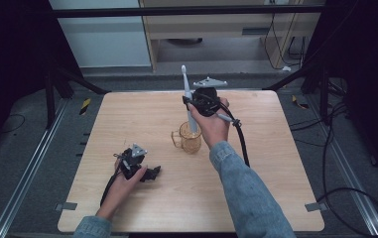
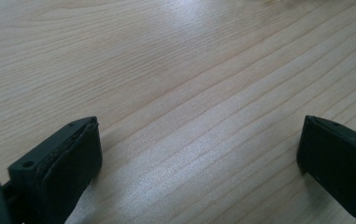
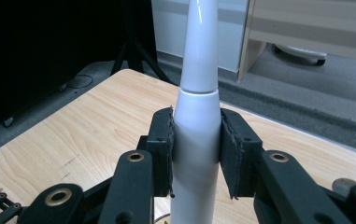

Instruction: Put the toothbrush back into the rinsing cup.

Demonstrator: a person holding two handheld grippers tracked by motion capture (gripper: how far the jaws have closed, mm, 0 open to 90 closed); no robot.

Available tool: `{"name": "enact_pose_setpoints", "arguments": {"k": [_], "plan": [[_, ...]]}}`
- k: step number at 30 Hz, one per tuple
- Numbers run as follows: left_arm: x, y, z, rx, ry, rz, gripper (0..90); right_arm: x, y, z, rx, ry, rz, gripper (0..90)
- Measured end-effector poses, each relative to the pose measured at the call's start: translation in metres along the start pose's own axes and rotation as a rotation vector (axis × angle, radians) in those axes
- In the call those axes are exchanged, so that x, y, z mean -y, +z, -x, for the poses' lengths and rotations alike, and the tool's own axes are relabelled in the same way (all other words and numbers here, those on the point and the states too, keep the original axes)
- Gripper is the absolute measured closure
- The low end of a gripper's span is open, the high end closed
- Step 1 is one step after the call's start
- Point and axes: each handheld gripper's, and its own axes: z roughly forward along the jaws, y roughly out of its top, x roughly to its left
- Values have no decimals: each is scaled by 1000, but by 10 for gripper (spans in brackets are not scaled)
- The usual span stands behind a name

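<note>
A white electric toothbrush (image 1: 188, 99) stands upright, its lower end inside a clear amber mug (image 1: 188, 139).

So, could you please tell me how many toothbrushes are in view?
1. The toothbrush stands upright, clamped in the right tool, its lower end in the glass mug at the table's middle.

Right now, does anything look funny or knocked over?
Nothing is spilled or broken. The right gripper holds the white toothbrush upright, its lower end in the glass mug, which stands upright on the table. The left gripper rests open, holding nothing.
</note>
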Motion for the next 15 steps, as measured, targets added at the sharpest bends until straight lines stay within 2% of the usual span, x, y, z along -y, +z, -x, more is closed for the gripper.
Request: {"name": "enact_pose_setpoints", "arguments": {"k": [15], "plan": [[0,0,0,0,-2,1,0,15,10,-1,-12,13,-15,673]]}}
